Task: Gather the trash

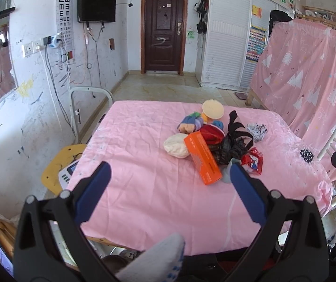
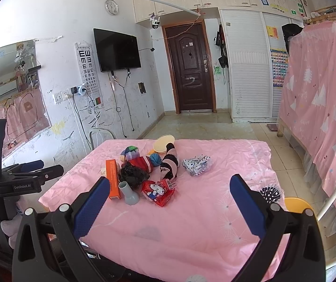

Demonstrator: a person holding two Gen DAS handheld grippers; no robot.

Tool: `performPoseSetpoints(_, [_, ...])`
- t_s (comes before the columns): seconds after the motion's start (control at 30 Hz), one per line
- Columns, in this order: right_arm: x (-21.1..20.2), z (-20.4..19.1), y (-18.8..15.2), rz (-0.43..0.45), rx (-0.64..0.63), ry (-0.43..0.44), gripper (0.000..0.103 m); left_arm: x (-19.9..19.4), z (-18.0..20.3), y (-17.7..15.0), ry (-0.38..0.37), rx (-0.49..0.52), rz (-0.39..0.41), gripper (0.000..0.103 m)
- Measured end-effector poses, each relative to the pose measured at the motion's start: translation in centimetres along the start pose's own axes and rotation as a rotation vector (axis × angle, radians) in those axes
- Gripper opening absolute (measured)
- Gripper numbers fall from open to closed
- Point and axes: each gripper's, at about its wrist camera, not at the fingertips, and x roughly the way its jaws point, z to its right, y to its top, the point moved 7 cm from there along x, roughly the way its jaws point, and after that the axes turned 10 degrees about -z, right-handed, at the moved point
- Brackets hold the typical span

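Both grippers — left (image 1: 170,176), right (image 2: 169,189) — gape wide (empty) above the pink sheet (image 1: 144,183); clutter (image 2: 144,174) untouched.

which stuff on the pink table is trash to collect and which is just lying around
Likely trash:
orange box
black plastic bag
red snack wrapper

Likely just lying about:
grey funnel
round brush
striped sock
spotted cloth
cream pad

Both grippers, left and right, hover open, holding nothing.

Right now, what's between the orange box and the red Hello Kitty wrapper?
In the right wrist view, a grey funnel-shaped cup stands between the orange box and the red wrapper.
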Motion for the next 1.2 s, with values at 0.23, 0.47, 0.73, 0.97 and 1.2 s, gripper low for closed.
performPoseSetpoints(0.23, [0.04, 0.01, -0.01, -0.001, 0.001, 0.001, 0.092, 0.06, 0.05, -0.03, 0.0, 0.001, -0.001, 0.097])
performPoseSetpoints(0.47, [0.04, -0.08, -0.05, -0.002, -0.001, 0.001, 0.092, 0.08, 0.07, -0.05, 0.0, 0.001, -0.001, 0.097])
performPoseSetpoints(0.73, [0.13, -0.18, -0.13, -0.002, -0.002, 0.0, 0.092, 0.07, 0.07, -0.05, 0.0, 0.001, -0.001, 0.097])
performPoseSetpoints(0.97, [0.18, -0.28, -0.3, -0.002, -0.005, -0.001, 0.092, 0.11, 0.1, -0.06, 0.0, 0.001, 0.0, 0.097])
performPoseSetpoints(1.2, [0.47, -0.38, -0.66, -0.007, -0.007, 0.002, 0.092, 0.25, 0.23, -0.16, -0.001, 0.0, -0.003, 0.097])
